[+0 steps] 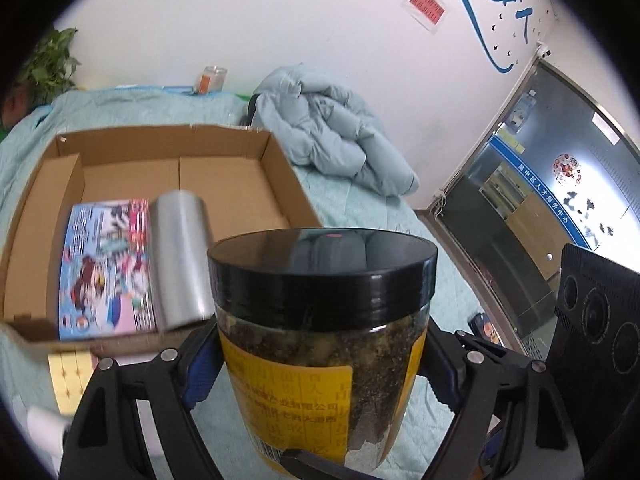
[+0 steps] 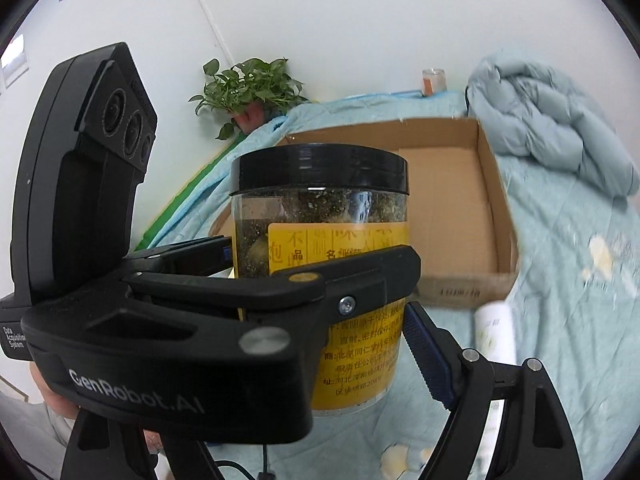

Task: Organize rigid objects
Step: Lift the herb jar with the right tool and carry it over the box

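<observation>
A clear jar (image 1: 320,320) with a black lid and yellow label, filled with dark dried stuff, sits between my left gripper's (image 1: 320,364) fingers, which are shut on its sides. It also shows in the right wrist view (image 2: 320,240), held upright above the bed by the left gripper (image 2: 240,280). My right gripper (image 2: 352,364) is open, just in front of the jar; only its right finger (image 2: 430,356) shows. The cardboard box (image 1: 280,160) lies beyond, holding a colourful book (image 1: 106,264) and a silver cylinder (image 1: 180,256).
The box (image 2: 492,208) rests on a light blue quilted bedspread (image 2: 568,264). A bunched blue duvet (image 1: 340,132) lies right of it. A white tube (image 2: 494,332) and a yellow cube puzzle (image 1: 72,376) lie on the bed. A plant (image 2: 248,88) and a candle jar (image 1: 212,78) stand by the wall.
</observation>
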### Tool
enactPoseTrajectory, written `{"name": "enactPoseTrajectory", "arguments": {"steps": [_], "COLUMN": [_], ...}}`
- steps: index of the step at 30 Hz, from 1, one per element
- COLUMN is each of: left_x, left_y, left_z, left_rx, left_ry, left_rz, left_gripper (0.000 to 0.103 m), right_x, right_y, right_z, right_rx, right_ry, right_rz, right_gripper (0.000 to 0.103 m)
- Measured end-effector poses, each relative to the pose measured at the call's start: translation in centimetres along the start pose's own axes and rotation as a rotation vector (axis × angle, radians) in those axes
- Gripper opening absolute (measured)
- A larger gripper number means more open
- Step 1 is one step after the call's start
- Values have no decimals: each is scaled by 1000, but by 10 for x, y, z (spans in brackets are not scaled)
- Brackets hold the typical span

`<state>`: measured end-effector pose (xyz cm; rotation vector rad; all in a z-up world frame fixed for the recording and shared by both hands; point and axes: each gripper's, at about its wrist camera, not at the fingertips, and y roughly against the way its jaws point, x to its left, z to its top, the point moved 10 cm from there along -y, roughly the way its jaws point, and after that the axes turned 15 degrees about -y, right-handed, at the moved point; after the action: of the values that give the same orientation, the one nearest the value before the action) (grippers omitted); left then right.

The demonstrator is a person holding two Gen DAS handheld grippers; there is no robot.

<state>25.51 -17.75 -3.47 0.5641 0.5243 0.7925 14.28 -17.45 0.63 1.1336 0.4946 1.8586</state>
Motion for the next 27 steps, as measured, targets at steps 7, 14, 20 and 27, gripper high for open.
{"name": "enactPoseTrajectory", "arguments": {"steps": [7,14,20,27], "left_x": [12,30,46,59], "left_y": [-14,-37,-62,-92], "left_z": [14,21,26,21], "left_rx": [1,18,43,89], "left_ry": [-7,21,53,77], "left_rz": [-9,-30,-50,-58], "left_gripper": [85,85,85,85], "right_x": [1,-15,-30,-54], "right_y": [-9,-36,-62,-90], "right_z": [31,48,64,76], "right_rx": [5,40,77,132], "right_ry": [15,-3,-4,-37], "right_rz": [-19,-44,-65,-65], "right_gripper": [81,81,81,81]}}
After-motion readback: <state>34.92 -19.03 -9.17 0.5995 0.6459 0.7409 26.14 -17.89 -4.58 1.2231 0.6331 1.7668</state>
